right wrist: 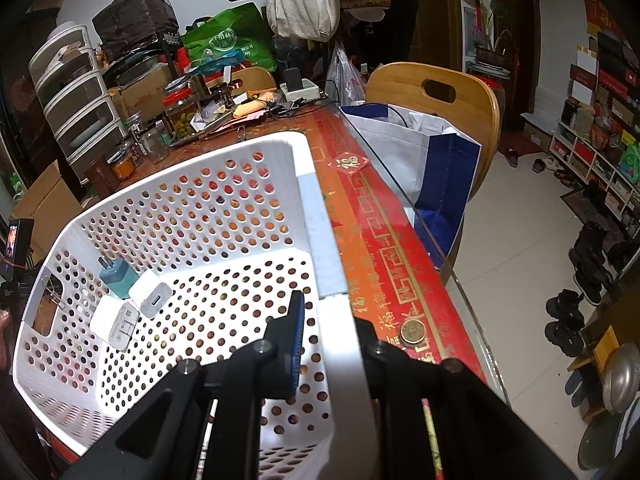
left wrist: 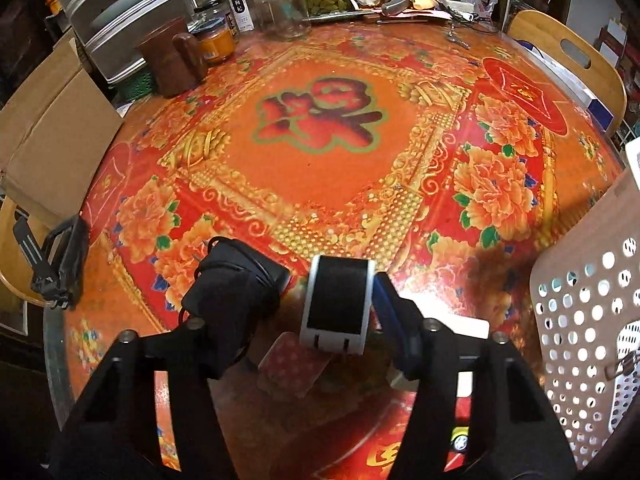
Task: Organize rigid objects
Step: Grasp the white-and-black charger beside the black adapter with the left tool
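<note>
A white charger (left wrist: pixel 338 304) with a black top face lies on the red tablecloth, prongs toward the camera, between the fingers of my left gripper (left wrist: pixel 324 308). The right blue pad (left wrist: pixel 390 308) rests against its side. A strip of cloth shows between it and the bulky black, cable-wrapped left fingertip (left wrist: pixel 236 280), so the jaws are open. My right gripper (right wrist: pixel 332 320) is shut on the near rim of the white perforated basket (right wrist: pixel 316 216), one finger inside and one outside. In the basket lie a teal charger (right wrist: pixel 114 276), a white charger (right wrist: pixel 152 294) and a white adapter (right wrist: pixel 116 322). The basket (left wrist: pixel 592 320) stands right of the left gripper.
Jars (left wrist: pixel 286 10), a brown mug (left wrist: pixel 172 56) and grey drawers (left wrist: pixel 120 12) crowd the table's far left. A black clamp stand (left wrist: pixel 60 264) sits at the left edge. A red patterned card (left wrist: pixel 288 364) lies under the charger. A coin (right wrist: pixel 414 330) lies by the glass edge. A bag (right wrist: pixel 436 168) sits on a chair.
</note>
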A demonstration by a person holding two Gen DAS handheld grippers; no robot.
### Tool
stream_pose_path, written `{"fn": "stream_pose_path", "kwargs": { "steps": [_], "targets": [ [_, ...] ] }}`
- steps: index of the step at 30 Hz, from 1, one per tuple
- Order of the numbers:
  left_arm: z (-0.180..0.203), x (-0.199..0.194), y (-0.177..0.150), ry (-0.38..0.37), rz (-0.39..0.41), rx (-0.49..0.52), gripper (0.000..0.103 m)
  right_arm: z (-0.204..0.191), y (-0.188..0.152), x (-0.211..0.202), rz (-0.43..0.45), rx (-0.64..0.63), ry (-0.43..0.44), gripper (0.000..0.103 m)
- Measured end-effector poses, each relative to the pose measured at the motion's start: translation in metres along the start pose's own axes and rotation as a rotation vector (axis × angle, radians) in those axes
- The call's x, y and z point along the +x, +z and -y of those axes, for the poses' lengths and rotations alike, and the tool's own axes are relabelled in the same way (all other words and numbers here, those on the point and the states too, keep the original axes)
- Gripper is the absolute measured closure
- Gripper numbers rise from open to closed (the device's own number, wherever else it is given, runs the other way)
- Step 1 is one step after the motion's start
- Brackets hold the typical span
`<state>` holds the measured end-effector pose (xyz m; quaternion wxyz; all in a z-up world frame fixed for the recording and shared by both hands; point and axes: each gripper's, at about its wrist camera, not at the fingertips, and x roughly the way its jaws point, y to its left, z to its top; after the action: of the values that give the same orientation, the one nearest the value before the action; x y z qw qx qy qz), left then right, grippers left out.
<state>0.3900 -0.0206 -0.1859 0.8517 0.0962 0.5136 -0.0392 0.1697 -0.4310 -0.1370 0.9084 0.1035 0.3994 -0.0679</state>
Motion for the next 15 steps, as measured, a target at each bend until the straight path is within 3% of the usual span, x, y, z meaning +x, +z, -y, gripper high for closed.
{"fn": "stream_pose_path", "kwargs": {
  "steps": [3,4,15],
  "targets": [
    [0.002,-0.002,0.002,0.009,0.006,-0.004,0.072,0.000,0.000,0.000,0.001,0.000,0.002,0.089],
    [0.002,-0.003,0.002,-0.010,-0.002,-0.009,0.075,0.000,0.001,0.000,0.002,0.000,0.003,0.089],
    [0.004,0.005,0.001,-0.030,-0.036,-0.048,0.076,0.001,0.000,-0.001,0.002,-0.001,0.013,0.089]
  ]
}}
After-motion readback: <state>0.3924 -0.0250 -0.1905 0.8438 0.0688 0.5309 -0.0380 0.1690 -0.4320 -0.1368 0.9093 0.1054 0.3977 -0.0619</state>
